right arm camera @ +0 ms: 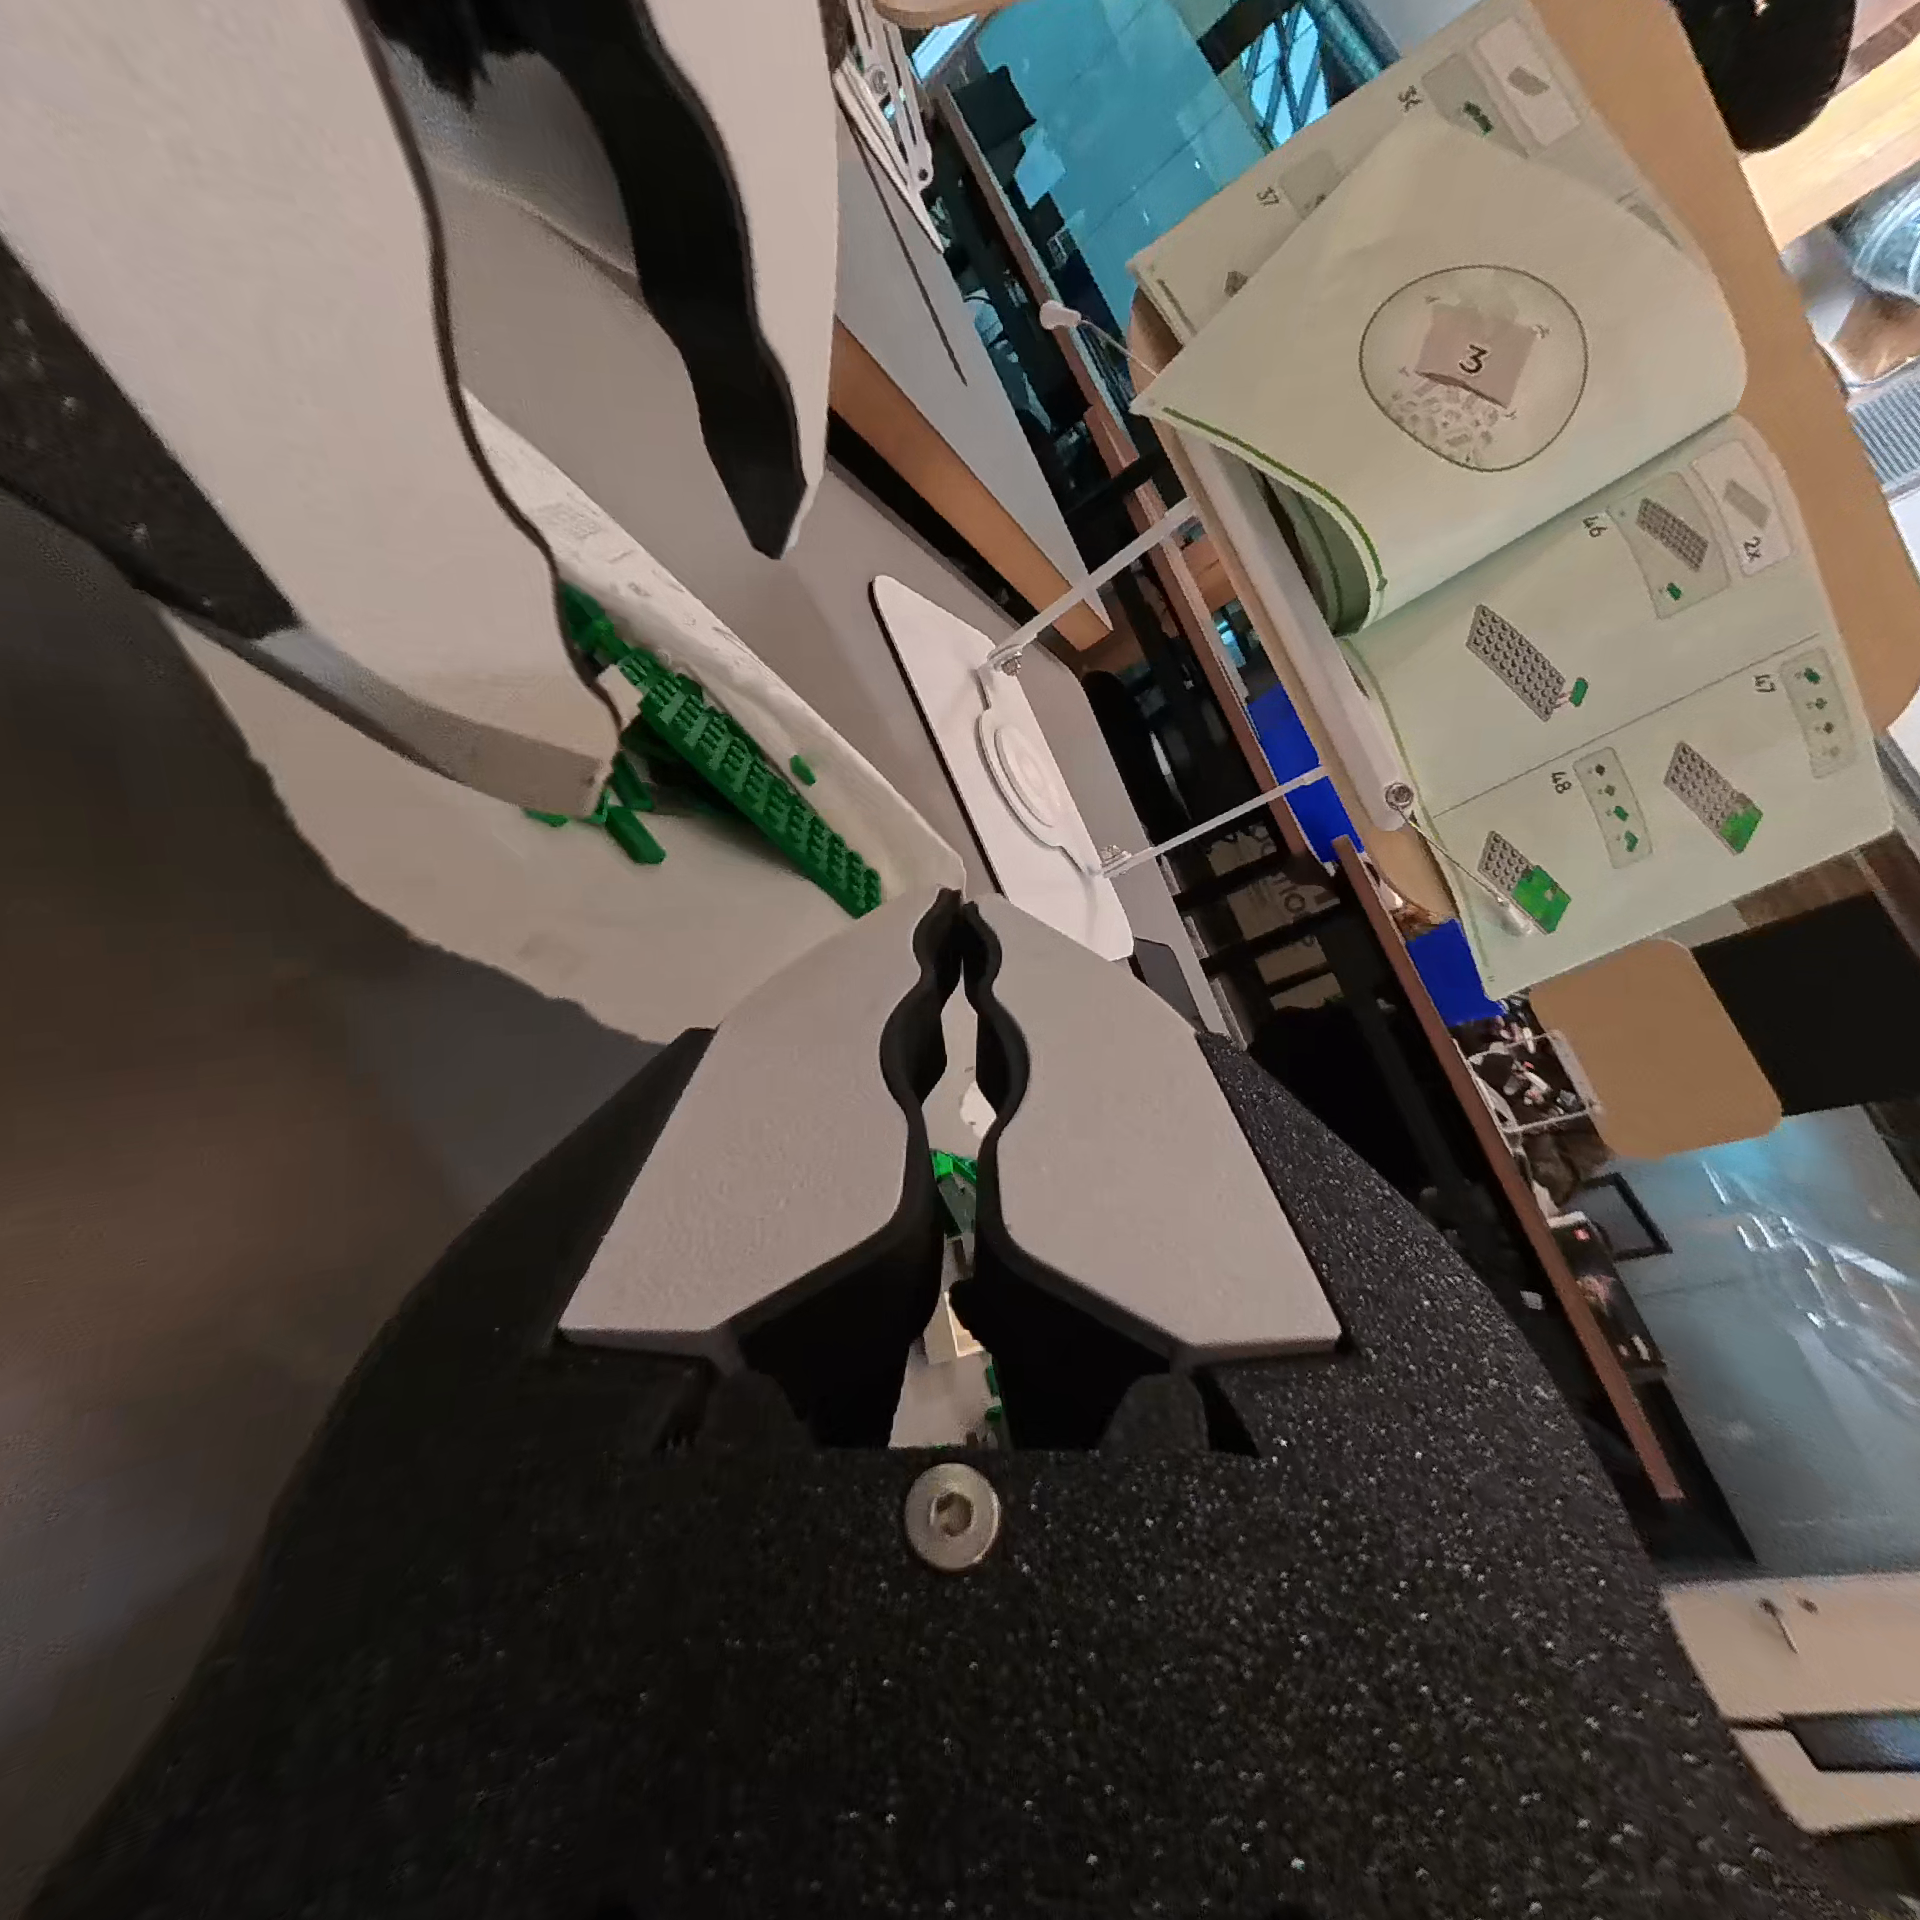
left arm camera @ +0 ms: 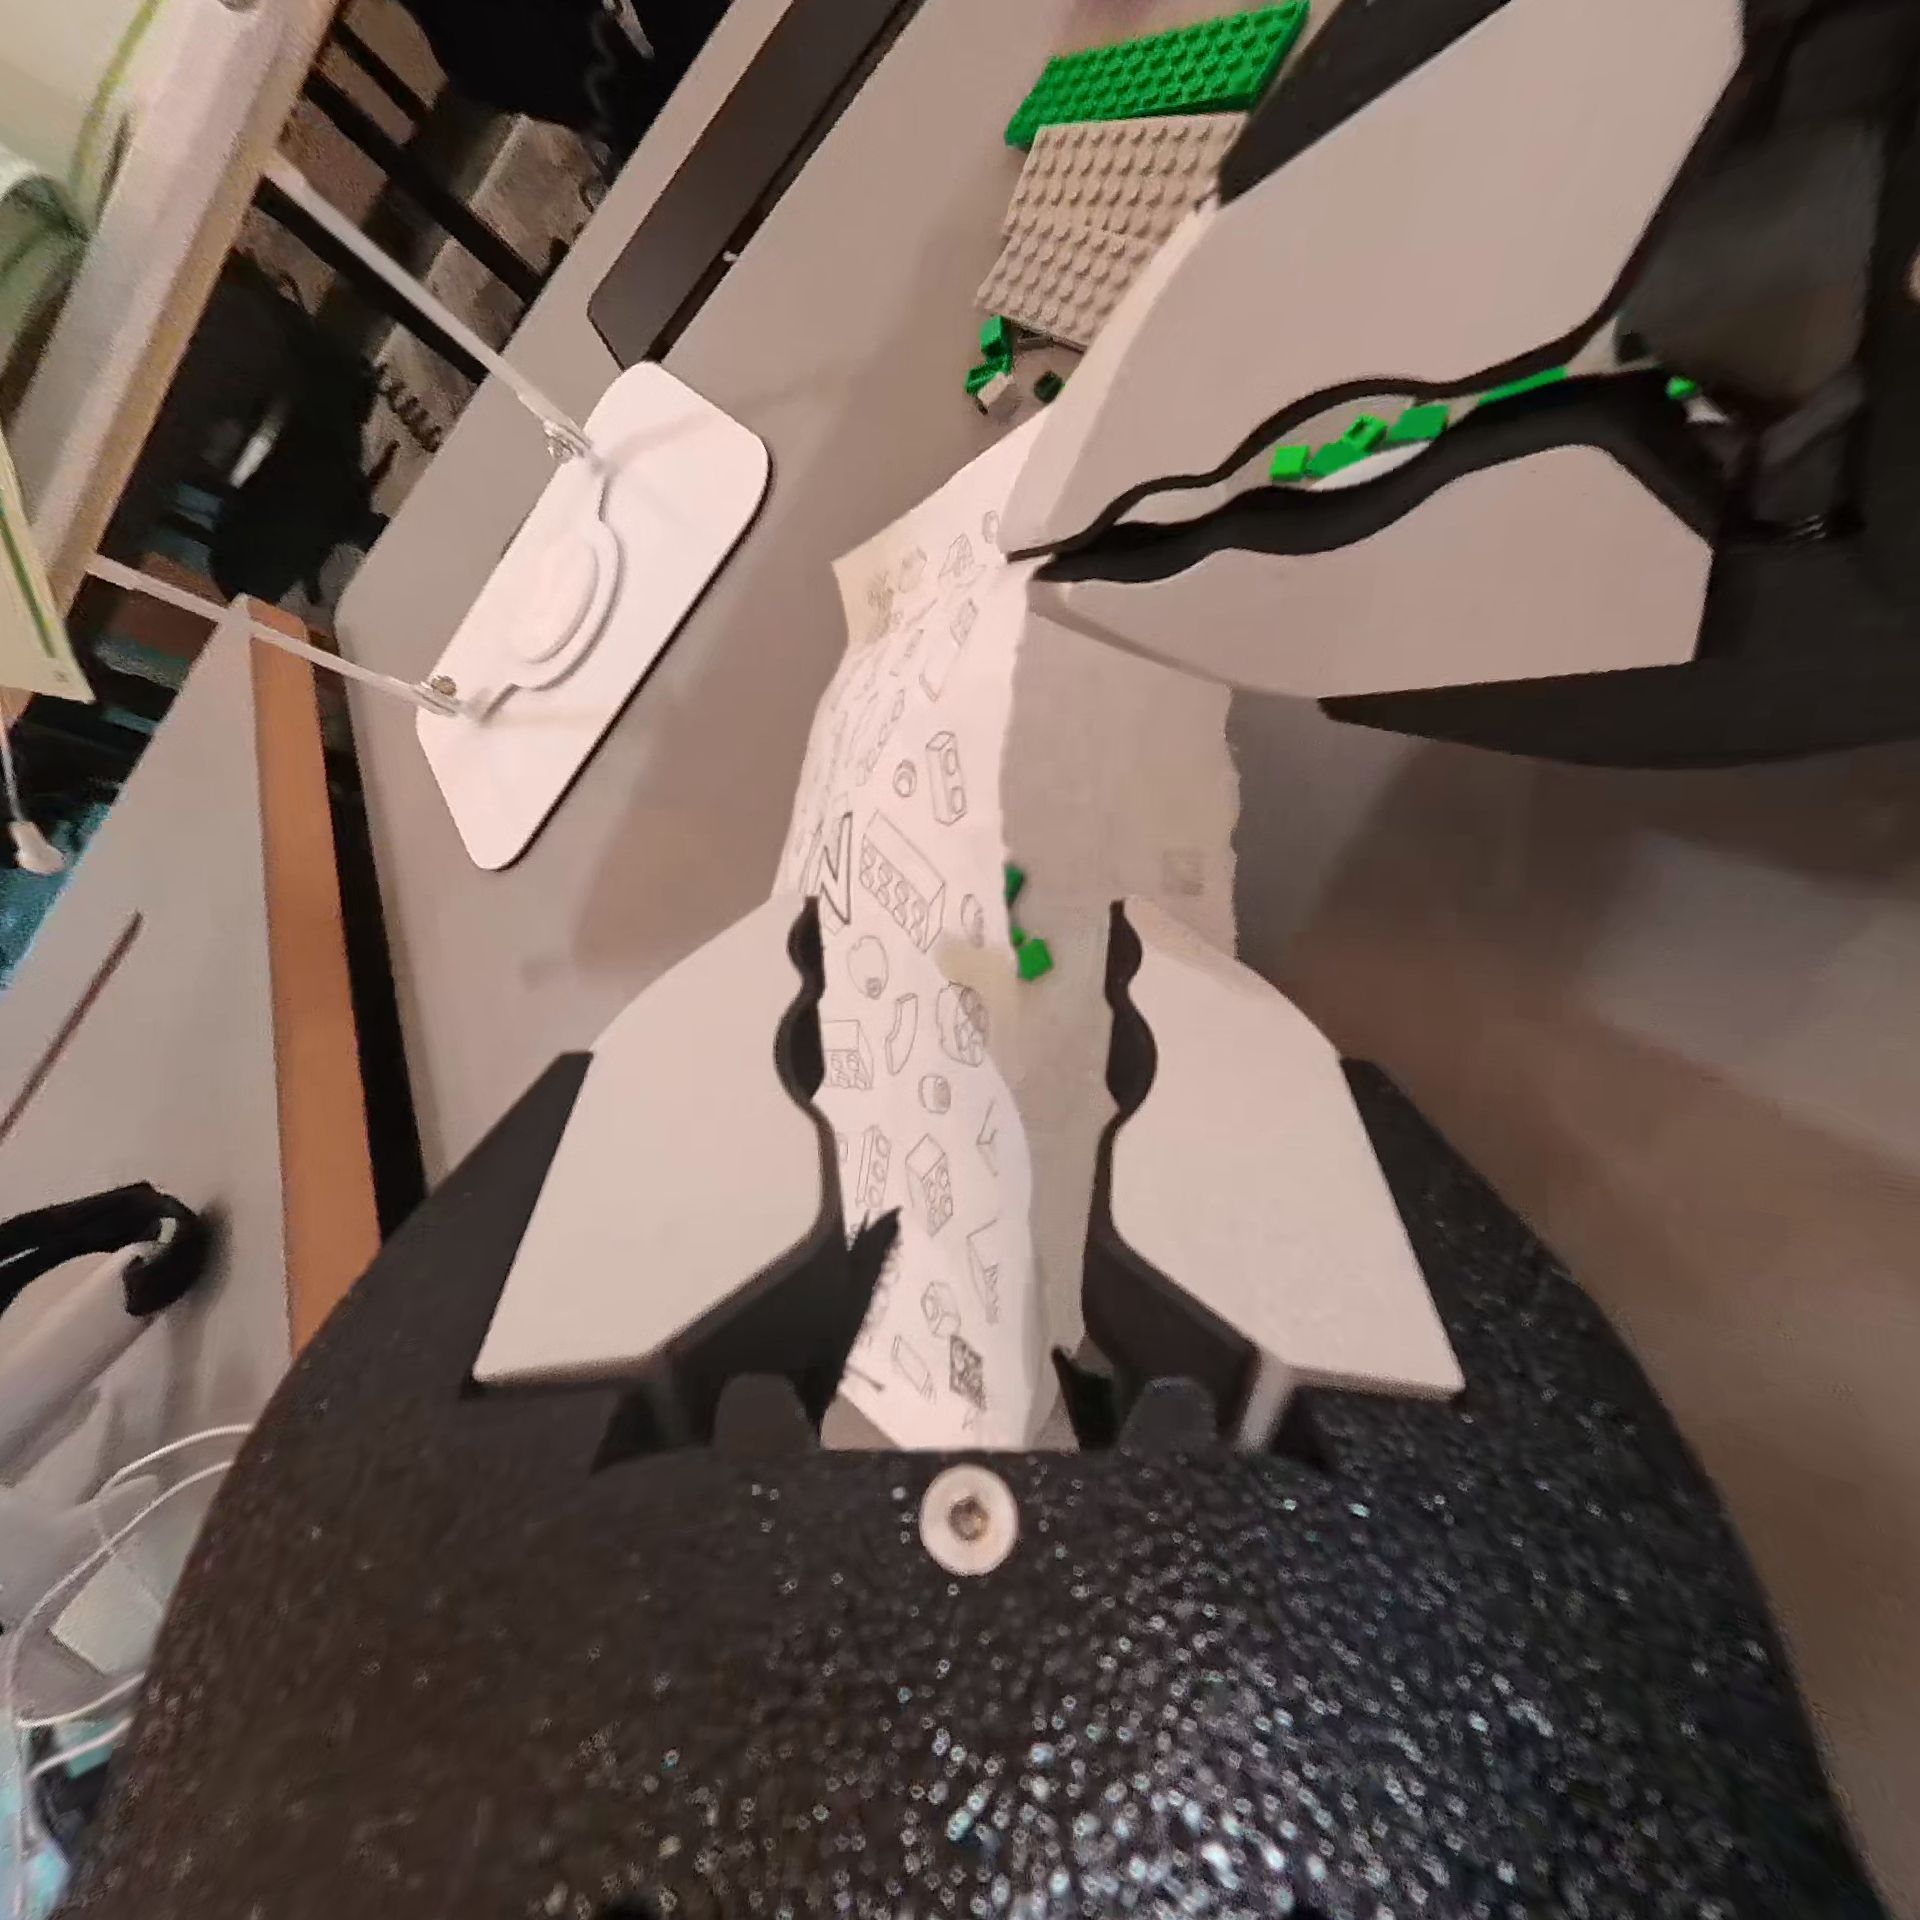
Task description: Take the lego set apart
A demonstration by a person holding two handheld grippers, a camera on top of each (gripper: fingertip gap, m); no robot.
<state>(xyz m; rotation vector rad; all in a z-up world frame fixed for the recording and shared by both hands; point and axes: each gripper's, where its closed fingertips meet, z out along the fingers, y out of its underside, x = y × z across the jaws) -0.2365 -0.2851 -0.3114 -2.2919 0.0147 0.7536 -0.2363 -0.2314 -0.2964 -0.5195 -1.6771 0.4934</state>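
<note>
A white paper bag [left arm camera: 914, 727] printed with brick drawings is held up between the two grippers. My left gripper [left arm camera: 966, 925] is open, with the bag's paper running between its spread fingers. My right gripper [right arm camera: 958, 914] is shut on the bag's edge; in the left wrist view it [left arm camera: 1023, 556] pinches the bag's top corner. Inside the bag [right arm camera: 623, 914] lie loose green lego pieces [right arm camera: 748, 779], including a long studded plate. A few green pieces [left arm camera: 1029, 956] show through the bag's opening. The left gripper [right arm camera: 681, 644] is at the bag's mouth.
A green lego plate [left arm camera: 1153, 78] and a grey lego plate [left arm camera: 1101, 229] lie on the grey table, with small green bricks [left arm camera: 997, 353] beside them. A white stand base [left arm camera: 603, 592] holds up an open instruction booklet [right arm camera: 1558, 520]. Shelves stand beyond the table edge.
</note>
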